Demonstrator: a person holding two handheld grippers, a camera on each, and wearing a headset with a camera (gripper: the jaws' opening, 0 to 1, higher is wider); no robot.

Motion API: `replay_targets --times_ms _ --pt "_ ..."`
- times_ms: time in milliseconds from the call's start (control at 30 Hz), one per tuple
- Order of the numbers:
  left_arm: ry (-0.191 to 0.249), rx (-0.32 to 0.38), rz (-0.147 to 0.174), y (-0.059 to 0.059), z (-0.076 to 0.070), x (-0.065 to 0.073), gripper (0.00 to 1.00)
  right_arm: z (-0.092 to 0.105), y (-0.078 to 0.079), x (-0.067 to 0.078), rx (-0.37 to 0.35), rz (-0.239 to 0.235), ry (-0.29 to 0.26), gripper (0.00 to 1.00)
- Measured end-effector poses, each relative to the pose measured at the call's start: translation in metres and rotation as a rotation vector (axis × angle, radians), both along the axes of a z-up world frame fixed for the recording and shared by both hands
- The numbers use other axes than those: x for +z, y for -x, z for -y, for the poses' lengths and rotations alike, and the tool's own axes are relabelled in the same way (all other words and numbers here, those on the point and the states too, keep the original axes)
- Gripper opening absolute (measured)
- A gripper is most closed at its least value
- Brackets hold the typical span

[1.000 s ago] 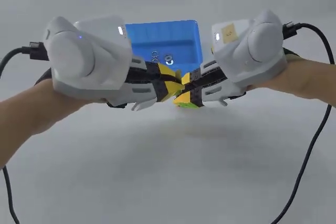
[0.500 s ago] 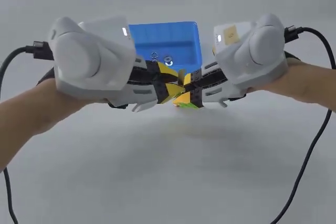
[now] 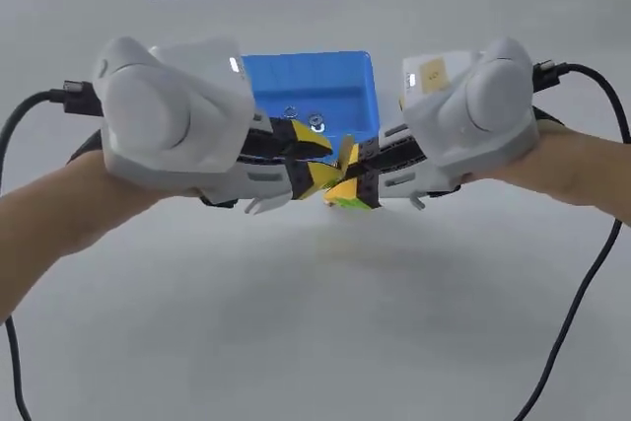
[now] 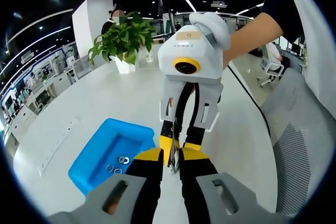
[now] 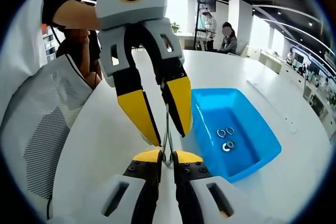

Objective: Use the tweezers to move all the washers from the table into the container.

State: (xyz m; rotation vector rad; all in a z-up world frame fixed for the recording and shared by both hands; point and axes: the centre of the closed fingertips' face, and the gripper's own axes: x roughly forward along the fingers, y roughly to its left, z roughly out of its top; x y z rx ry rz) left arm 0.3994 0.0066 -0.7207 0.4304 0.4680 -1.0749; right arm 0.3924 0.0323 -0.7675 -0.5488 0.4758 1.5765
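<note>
Tweezers [image 5: 167, 124], thin silver, pinched in right hand-held gripper [image 5: 167, 157]; left hand-held gripper [image 5: 169, 137] spread; washers [image 5: 228, 146] in container [image 5: 254, 135].

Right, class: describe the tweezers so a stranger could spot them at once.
Over the white table, beside the blue container, the left hand-held gripper faces the right hand-held gripper. The tweezers are the thin silver prongs clamped in the right one, bare metal amid yellow jaws.

Open-plan office with swivel chair [image 4: 271, 65] and potted plant [image 4: 123, 39]
</note>
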Motion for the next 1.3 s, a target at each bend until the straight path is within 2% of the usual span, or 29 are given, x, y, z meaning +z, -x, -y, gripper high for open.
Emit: replay_targets --times_ms 267,400,500,600,700,733,800,867,1000,1100,1167,1300 --pt "0.008 0.031 -0.002 0.008 -0.013 0.005 0.18 0.000 0.000 0.004 -0.003 0.006 0.015 0.10" --pt "0.028 0.058 -0.017 0.016 -0.021 0.008 0.21 0.000 0.004 0.013 -0.004 0.016 0.021 0.10" --pt "0.026 0.078 -0.019 0.022 -0.030 0.006 0.25 0.000 0.007 0.019 -0.002 0.023 0.023 0.10" --pt "0.022 0.115 -0.006 0.025 -0.041 0.008 0.30 0.001 0.007 0.028 -0.003 0.044 0.029 0.10" --pt "0.022 0.141 0.000 0.030 -0.049 0.011 0.37 0.000 0.005 0.041 -0.021 0.048 0.004 0.10" --pt "0.022 0.149 0.000 0.031 -0.052 0.012 0.39 0.001 0.003 0.041 -0.022 0.049 0.001 0.10" --pt "0.029 0.181 -0.008 0.033 -0.059 0.012 0.45 0.002 0.003 0.046 -0.021 0.057 0.003 0.10" --pt "0.031 0.211 -0.032 0.036 -0.065 0.010 0.51 0.005 0.002 0.050 -0.016 0.071 0.009 0.10" --pt "0.029 0.251 -0.027 0.041 -0.077 0.010 0.56 0.011 -0.001 0.057 -0.016 0.082 0.015 0.10" --pt "0.053 0.312 -0.042 0.043 -0.085 0.009 0.61 0.013 -0.004 0.062 -0.017 0.095 0.020 0.10" --pt "0.066 0.336 -0.047 0.044 -0.088 0.008 0.66 0.012 -0.005 0.068 -0.015 0.102 0.018 0.10" --pt "0.070 0.365 -0.035 0.046 -0.094 0.008 0.73 0.006 -0.009 0.087 -0.016 0.120 -0.001 0.10"
